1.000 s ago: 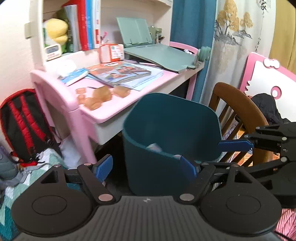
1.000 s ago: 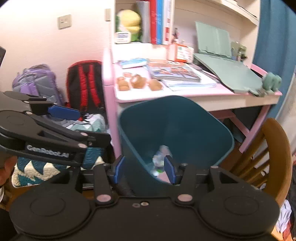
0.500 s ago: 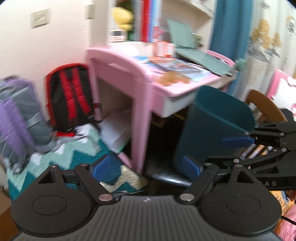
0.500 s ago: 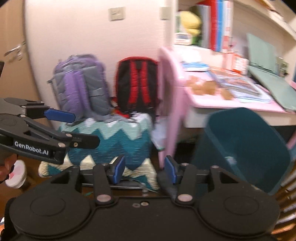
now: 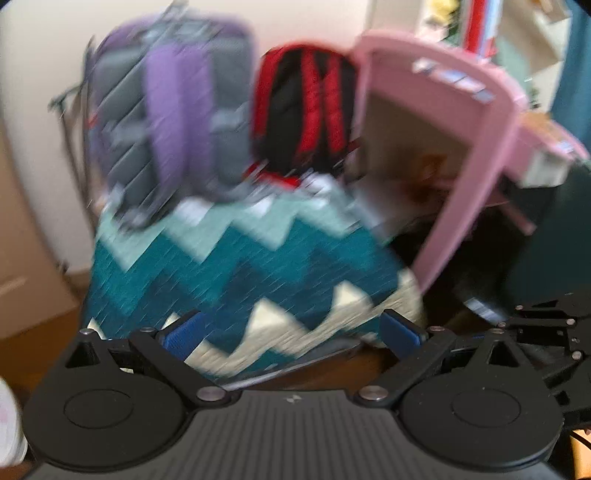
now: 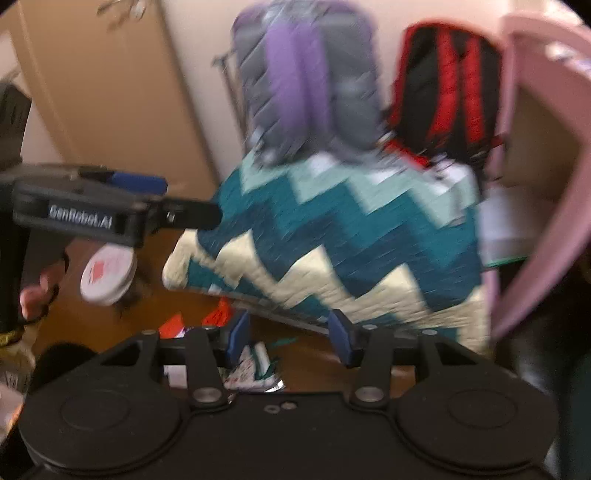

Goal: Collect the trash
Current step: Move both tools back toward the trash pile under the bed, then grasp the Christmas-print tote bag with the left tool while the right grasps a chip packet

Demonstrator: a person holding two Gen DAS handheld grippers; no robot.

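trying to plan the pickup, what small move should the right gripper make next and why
Probably ease the right gripper down onto the crumpled wrapper on the wooden floor. Its jaws stand open with nothing between them, and that wrapper lies just below its fingertips, with red scraps close by. The view is blurred, so slow first.

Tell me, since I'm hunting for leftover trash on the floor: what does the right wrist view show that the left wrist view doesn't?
Only the right wrist view shows litter on the wooden floor: red scraps, a printed wrapper just ahead of the right gripper, plus a white round lid and a brown door. Only the left wrist view shows the pink desk's top and shelf books. Both share the zigzag blanket, purple backpack, red-black backpack and the left gripper, its jaws opening with nothing between them.
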